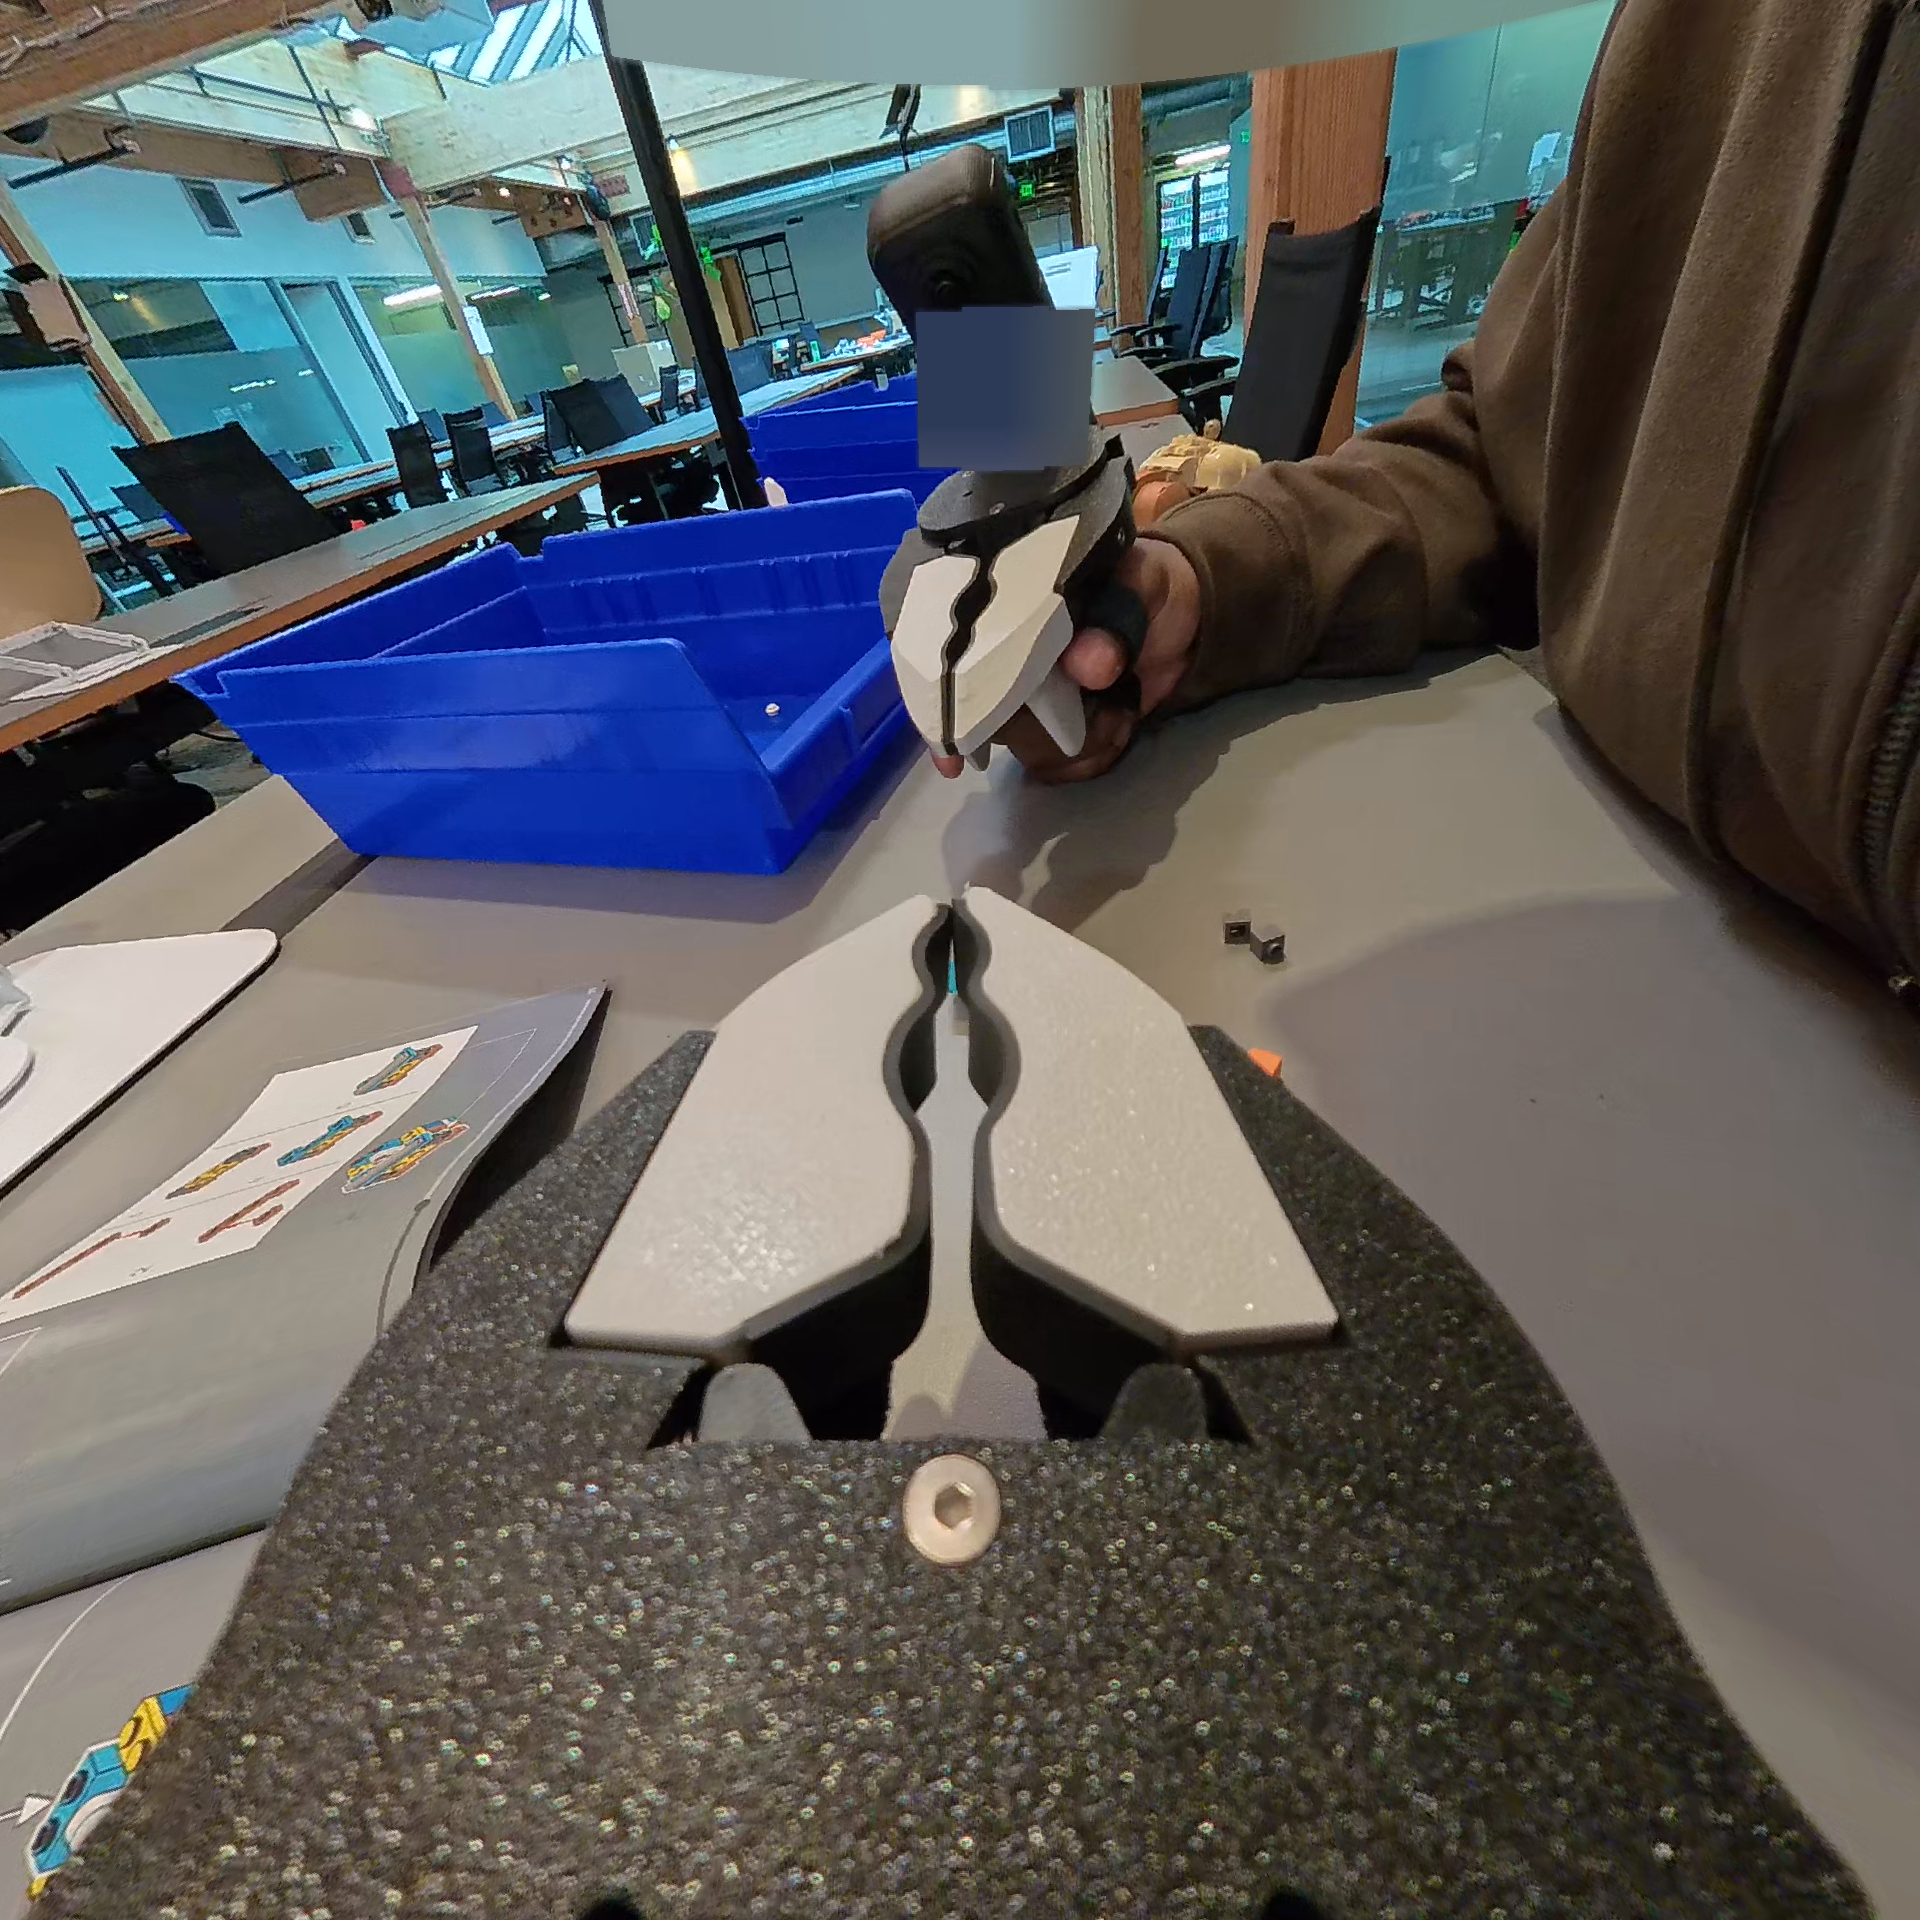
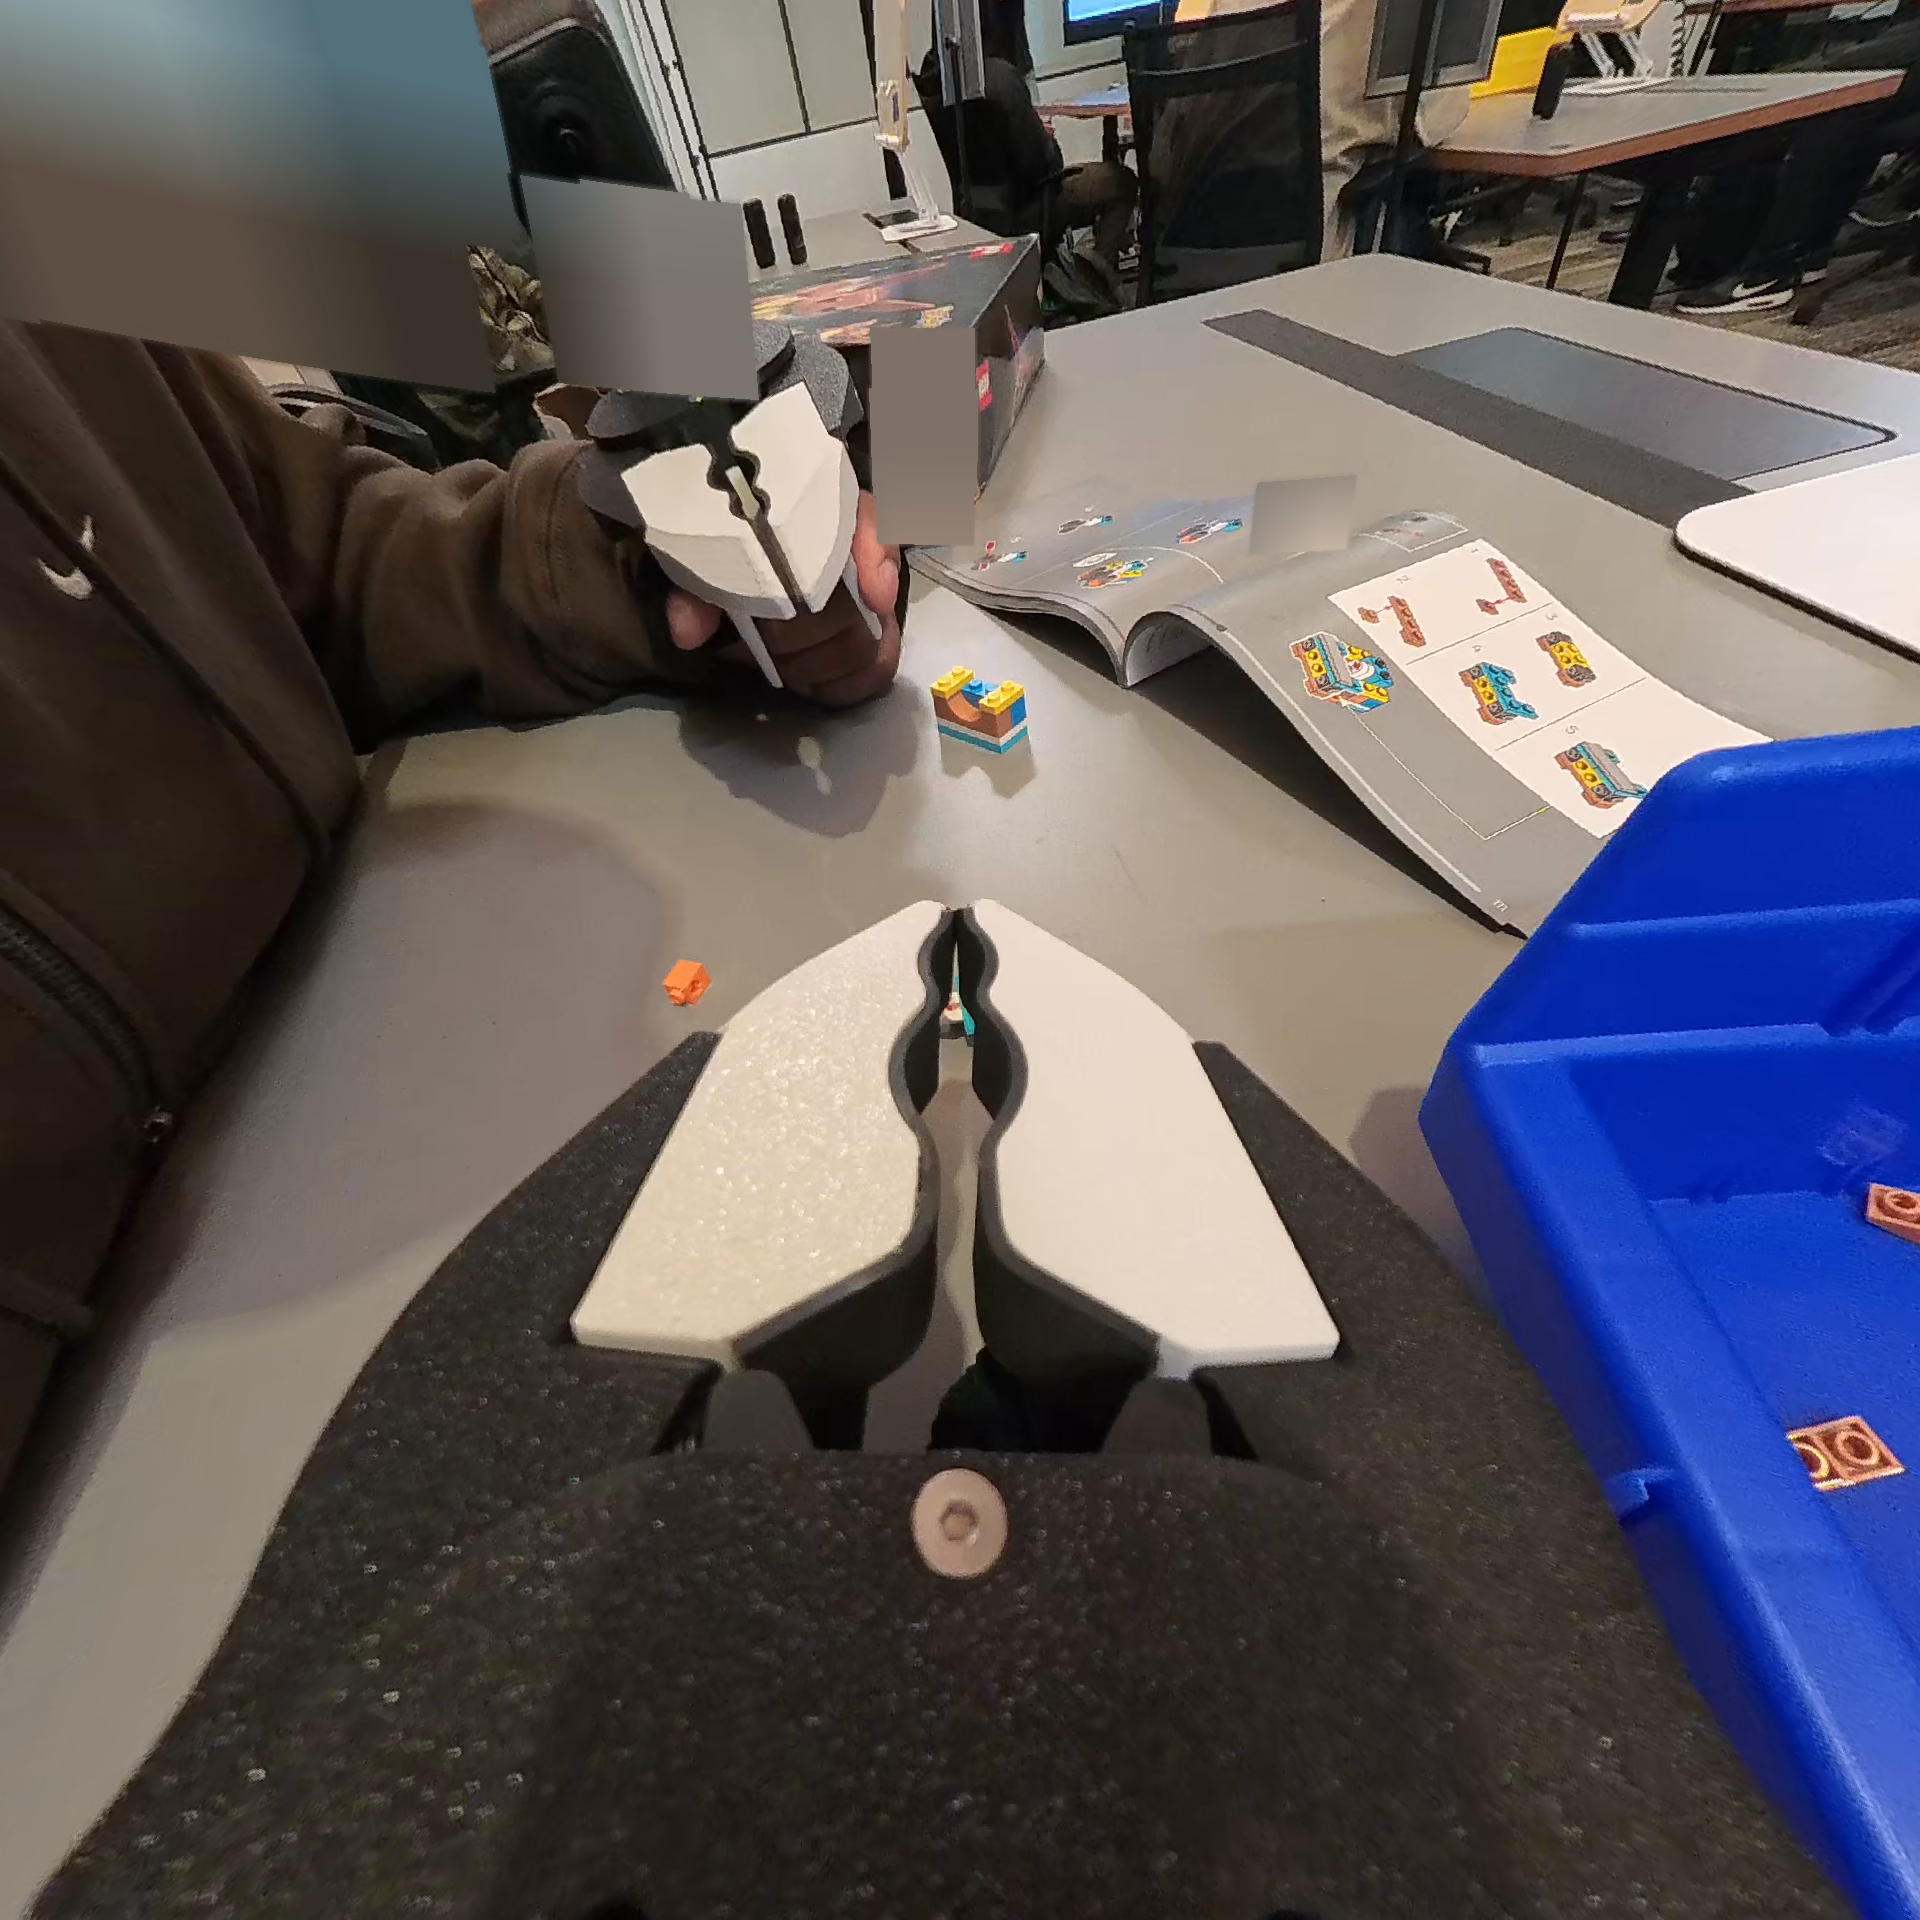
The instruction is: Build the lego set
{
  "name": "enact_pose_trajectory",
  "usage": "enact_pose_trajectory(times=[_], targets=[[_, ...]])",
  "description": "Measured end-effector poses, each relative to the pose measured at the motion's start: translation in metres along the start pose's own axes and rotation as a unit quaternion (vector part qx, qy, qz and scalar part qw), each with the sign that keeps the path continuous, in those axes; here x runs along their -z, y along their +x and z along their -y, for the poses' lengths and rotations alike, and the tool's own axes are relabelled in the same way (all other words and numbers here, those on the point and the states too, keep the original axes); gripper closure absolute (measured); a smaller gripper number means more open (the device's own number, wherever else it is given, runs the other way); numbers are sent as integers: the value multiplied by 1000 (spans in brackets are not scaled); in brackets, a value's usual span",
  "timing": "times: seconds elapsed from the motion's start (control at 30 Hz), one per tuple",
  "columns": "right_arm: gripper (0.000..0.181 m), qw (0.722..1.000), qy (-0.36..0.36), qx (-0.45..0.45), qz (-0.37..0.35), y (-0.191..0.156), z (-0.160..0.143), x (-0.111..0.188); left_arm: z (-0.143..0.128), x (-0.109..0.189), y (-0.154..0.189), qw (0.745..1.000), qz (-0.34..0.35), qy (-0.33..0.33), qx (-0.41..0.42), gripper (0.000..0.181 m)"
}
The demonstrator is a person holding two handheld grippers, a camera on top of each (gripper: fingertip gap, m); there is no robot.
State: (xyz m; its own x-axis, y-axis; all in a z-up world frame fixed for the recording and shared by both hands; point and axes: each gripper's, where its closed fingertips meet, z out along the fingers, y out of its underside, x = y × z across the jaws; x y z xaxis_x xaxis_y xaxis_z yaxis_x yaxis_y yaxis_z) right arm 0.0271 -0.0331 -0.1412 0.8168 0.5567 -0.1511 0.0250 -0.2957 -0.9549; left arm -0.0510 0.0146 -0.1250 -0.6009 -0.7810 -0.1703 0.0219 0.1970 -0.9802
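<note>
Two grippers sit low over the grey tabletop [image 2: 1195, 831], both clenched: left gripper [image 1: 954, 914] pinches a tiny teal-and-white piece [image 1: 952, 987] between its tips, right gripper [image 2: 964, 914] is clamped on a similar small teal-and-white piece [image 2: 958, 1020], too small to say which part. Partial lego build [image 2: 980, 709], yellow, blue and brown bricks with an arch, stands upright at the far middle of the right wrist view, just right of the left gripper, apart from both. Open instruction booklet [image 2: 1475, 675] lies to its right; blue bin [image 2: 1662, 1039] near right holds brown plates [image 2: 1844, 1452]. Loose orange piece [image 2: 686, 982] near left, two small black pieces [image 1: 1254, 937] on the tabletop in the left wrist view. Step looks like a small sub-assembly or carrying a picked part to the build. Next move likely needs stud alignment and a straight press, with the build braced so it doesn't slide
</note>
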Motion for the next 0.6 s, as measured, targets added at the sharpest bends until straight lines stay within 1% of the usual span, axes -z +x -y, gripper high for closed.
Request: enact_pose_trajectory(times=[0.27, 0.43, 0.6], targets=[[181, 1000, -1, -9, -7, 2, -1, 1, -1, 0, -2, 1000, 5, -3, 8, 181], [181, 999, -9, -30, -37, 9, -4, 4, -10, -1, -8, 998, 15, -42, 48, 181], [181, 996, -8, -65, -67, 18, -8, 17, -25, -2, -9, 993, 13, -94, 75, 181]])
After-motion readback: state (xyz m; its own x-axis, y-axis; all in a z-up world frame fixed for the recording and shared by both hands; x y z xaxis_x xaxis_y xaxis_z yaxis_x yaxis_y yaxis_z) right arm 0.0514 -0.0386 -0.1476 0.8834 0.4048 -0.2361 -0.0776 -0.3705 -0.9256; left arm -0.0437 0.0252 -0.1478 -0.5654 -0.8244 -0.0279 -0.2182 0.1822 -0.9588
